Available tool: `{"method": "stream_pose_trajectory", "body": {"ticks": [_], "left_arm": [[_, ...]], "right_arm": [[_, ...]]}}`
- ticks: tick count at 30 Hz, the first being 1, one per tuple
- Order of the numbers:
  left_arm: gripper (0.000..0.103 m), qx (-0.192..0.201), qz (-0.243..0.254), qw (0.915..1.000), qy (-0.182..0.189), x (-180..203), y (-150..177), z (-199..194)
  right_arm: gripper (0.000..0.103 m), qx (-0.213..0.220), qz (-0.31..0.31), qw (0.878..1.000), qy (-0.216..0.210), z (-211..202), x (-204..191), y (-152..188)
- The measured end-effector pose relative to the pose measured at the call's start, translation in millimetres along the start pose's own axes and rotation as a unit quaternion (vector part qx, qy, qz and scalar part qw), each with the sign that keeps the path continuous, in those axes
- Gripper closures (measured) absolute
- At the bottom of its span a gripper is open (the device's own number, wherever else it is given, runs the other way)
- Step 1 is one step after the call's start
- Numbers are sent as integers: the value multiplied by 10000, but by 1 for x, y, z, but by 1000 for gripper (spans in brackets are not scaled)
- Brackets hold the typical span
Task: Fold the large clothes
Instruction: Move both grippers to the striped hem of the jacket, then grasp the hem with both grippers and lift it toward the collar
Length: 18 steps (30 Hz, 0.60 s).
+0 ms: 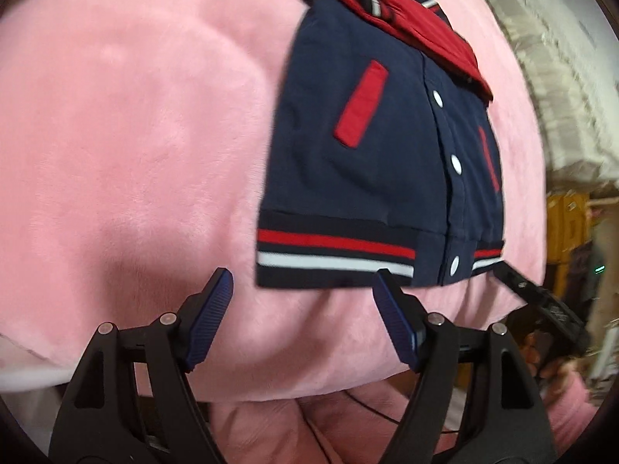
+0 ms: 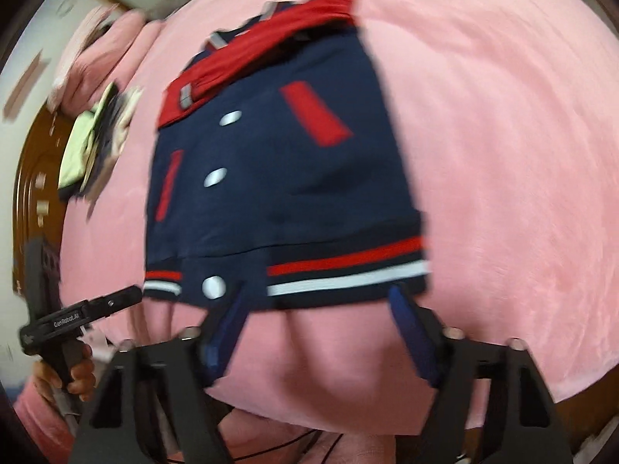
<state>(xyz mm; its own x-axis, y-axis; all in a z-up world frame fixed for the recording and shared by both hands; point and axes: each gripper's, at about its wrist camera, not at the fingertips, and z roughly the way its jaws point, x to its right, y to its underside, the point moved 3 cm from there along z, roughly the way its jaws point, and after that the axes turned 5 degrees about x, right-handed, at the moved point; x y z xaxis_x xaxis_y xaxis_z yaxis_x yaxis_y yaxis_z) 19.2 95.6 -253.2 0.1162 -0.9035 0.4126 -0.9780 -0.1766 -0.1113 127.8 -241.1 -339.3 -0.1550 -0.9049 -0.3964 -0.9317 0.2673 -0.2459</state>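
A navy varsity jacket (image 1: 371, 162) with red sleeves, red pocket trims and white snaps lies flat on a pink plush blanket (image 1: 135, 135). Its sleeves are folded across the chest. The striped hem faces me. My left gripper (image 1: 303, 290) is open and empty, just short of the hem's left corner. In the right wrist view the jacket (image 2: 278, 178) fills the middle, and my right gripper (image 2: 321, 301) is open and empty, its fingertips at the hem's right part. The left gripper (image 2: 112, 301) also shows there by the hem's left end.
The blanket's near edge (image 2: 329, 379) curves down in front of both grippers. A pile of small clothes (image 2: 96, 143) lies at the blanket's left side. A brown wooden headboard (image 2: 35, 178) stands beyond it. White bedding (image 1: 561, 77) shows at the far right.
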Motion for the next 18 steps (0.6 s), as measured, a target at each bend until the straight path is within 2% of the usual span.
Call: {"method": "stream_pose_trajectory", "body": {"ticks": [2,3,5,8,13,15,18], "left_arm": [[31,29,-126,9997,196,-11,-8,3],[31,25,-153,9995,284,-15,-11,4],[31,-34,-121,9993,351,-16,-17,6],[31,-183,56,9994,294,-12,-25,14],[31,-343,252,9991,68,-6,-24,25],[31,-373,305,9988,-5,-5,-24,28],[31,-364,311,9989,-5,-5,-24,33]], "right_arm": [[47,-48,317,9993,-190,1,24,0],[49,-115,413,9985,-329,3,32,0],[54,-195,326,9985,-389,5,41,0],[55,-147,-1,9995,-265,1,47,-1],[55,-3,17,10000,-79,-15,58,-1],[55,113,216,9994,240,-25,69,0],[55,252,720,9971,38,-35,86,-3]]}}
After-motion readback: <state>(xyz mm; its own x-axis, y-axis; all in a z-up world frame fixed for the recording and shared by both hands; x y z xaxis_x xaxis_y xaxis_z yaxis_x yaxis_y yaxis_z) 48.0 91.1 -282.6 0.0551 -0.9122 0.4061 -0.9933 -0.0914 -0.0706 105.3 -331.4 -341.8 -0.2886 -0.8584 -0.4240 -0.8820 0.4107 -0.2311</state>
